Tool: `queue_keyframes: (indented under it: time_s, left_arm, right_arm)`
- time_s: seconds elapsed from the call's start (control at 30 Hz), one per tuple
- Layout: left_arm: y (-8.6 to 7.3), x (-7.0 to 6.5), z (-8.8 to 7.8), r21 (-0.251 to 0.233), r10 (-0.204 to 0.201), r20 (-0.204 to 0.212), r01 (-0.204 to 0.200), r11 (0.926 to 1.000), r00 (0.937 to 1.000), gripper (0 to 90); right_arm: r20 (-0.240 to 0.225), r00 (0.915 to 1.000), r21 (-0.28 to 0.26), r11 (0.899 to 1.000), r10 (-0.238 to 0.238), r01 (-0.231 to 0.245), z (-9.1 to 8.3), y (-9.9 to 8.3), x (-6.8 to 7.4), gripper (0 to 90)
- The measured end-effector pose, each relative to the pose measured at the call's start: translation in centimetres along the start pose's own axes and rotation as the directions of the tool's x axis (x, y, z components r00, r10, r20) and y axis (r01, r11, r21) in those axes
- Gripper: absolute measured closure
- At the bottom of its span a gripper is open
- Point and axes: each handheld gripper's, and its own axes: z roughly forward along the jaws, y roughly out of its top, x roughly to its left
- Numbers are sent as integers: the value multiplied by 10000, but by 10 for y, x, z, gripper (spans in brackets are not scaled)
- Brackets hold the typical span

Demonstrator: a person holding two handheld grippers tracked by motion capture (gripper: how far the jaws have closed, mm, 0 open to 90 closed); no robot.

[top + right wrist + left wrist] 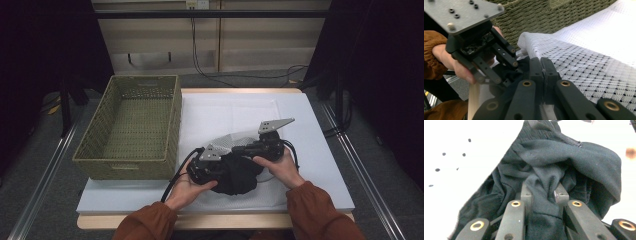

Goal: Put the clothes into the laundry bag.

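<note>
The left claw (pixel 541 192) is clenched on a bunched fold of the black garment (pixel 564 162); in the left gripper view the cloth is pinched between the two jaw tips and spills out ahead of and to both sides of them. The right claw (pixel 543 72) is fully clenched, its jaws pressed together with a thin edge of the white mesh cloth (pixel 584 62) and apparently a dark layer trapped between them; how much fabric it actually holds cannot be told. In the high view the garment lies heaped on the worktop (pixel 320 150) directly between and beneath both claws, with the mesh cloth draped over its far side and the basket (pixel 130 125) just beyond the left claw (pixel 200 167), standing empty. Judged risks: the left grip takes only a narrow ridge of soft fabric, so a lift or sideways pull may let the fold slide out of the jaws. The right claw (pixel 262 145) grips at a thin edge, where the two layers may separate and one drop away. If both claws rise unevenly, the hanging bulk below them may drag across the worktop and shift the white sheet. On a move towards the basket, loose cloth trailing under the claws may catch on the woven rim and hang outside the wall.
</note>
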Motion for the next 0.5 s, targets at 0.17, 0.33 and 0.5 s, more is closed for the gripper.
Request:
queue_keyframes:
  time_s: [0.17, 0.33, 0.5]
  left_arm:
    - [3, 6, 0, -67, -76, -280, 74, 9999, 9996, 763]
    - [5, 14, 1, -456, -459, -441, 439, 9980, 9980, 762]
    - [3, 18, 7, -494, -602, -532, 576, 9971, 9968, 757]
  right_arm:
    - [58, 10000, -133, 9999, 26, -25, -2, 1, 0, 889]
    - [143, 9999, -258, 9996, 95, -91, -6, 1, -2, 888]
    - [136, 9999, -203, 9997, 97, -94, -4, 0, -2, 888]
